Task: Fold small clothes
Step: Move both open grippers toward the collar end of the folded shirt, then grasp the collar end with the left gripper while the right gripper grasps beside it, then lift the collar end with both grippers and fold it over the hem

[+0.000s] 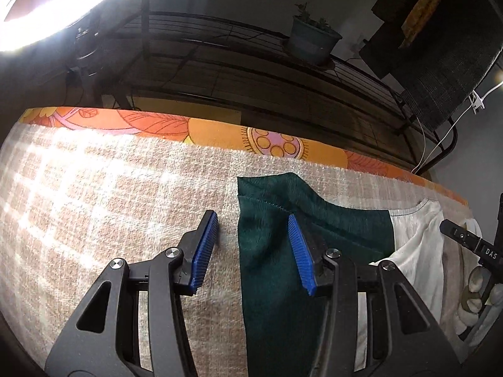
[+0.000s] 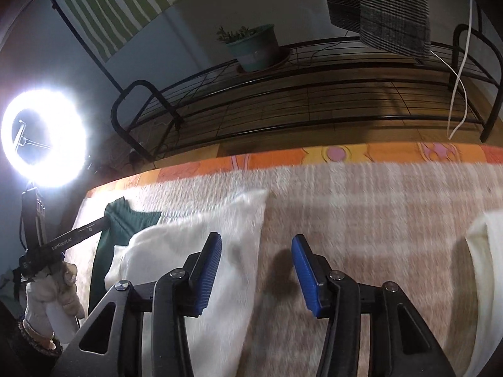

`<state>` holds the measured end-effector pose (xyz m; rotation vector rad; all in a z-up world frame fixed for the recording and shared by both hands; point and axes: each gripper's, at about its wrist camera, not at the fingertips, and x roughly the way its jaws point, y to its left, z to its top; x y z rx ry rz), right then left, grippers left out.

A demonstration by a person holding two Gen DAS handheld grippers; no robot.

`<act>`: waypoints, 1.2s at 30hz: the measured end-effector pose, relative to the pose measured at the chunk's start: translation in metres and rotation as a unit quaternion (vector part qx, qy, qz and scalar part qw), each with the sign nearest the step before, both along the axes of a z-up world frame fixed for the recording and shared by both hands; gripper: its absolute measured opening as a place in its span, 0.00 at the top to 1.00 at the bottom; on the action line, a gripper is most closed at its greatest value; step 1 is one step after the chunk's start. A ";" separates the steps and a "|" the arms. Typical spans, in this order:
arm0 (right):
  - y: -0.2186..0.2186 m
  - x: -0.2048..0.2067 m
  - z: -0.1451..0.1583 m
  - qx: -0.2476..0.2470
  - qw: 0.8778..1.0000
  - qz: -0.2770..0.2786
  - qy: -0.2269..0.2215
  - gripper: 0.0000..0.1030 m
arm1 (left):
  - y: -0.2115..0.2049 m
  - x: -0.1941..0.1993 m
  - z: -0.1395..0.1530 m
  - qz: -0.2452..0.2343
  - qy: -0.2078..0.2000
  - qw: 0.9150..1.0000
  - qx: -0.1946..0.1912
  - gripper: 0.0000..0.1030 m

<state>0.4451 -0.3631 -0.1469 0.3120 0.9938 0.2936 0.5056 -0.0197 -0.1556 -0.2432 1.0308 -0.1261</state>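
Note:
A dark green garment (image 1: 270, 251) lies on the beige checked cloth (image 1: 110, 204), with a white garment (image 1: 418, 235) lapping over its right side. My left gripper (image 1: 253, 223) is open, its jaws straddling the green garment's left edge, just above it. In the right wrist view the white garment (image 2: 195, 235) lies flat with the green one (image 2: 119, 223) behind it at left. My right gripper (image 2: 256, 248) is open and empty over the white garment's right edge. The left gripper's body (image 2: 63, 242) and the gloved hand show at far left.
The bed's orange flowered sheet (image 1: 220, 132) edges the cloth at the back. A black wire rack (image 2: 298, 94) with a potted plant (image 2: 254, 47) stands behind. A bright ring light (image 2: 44, 138) stands at left. Another white cloth (image 2: 484, 267) lies at far right.

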 end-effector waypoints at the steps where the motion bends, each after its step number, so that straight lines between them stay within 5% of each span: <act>1: 0.002 0.003 -0.001 0.000 1.000 0.003 0.001 0.55 | -0.004 0.003 0.000 -0.006 -0.005 1.000 0.007 0.54; 3: 0.008 0.009 -0.003 -0.002 1.000 0.009 0.002 0.60 | -0.011 0.004 -0.001 -0.020 -0.011 1.000 0.018 0.55; 6: 0.019 0.014 -0.007 -0.010 1.000 0.024 0.006 0.76 | -0.021 0.004 -0.002 -0.036 -0.021 0.998 0.043 0.80; 10: 0.028 0.014 -0.006 -0.029 0.999 0.033 0.000 0.94 | -0.022 0.005 -0.001 -0.037 -0.021 0.998 0.035 0.97; 27: 0.037 -0.032 0.064 -0.052 0.996 0.040 -0.064 1.00 | -0.029 -0.060 0.066 -0.055 -0.080 0.995 0.032 0.99; 36: 0.048 -0.089 0.108 -0.066 0.992 0.054 -0.089 1.00 | -0.027 -0.128 0.105 -0.067 -0.104 0.992 0.039 0.99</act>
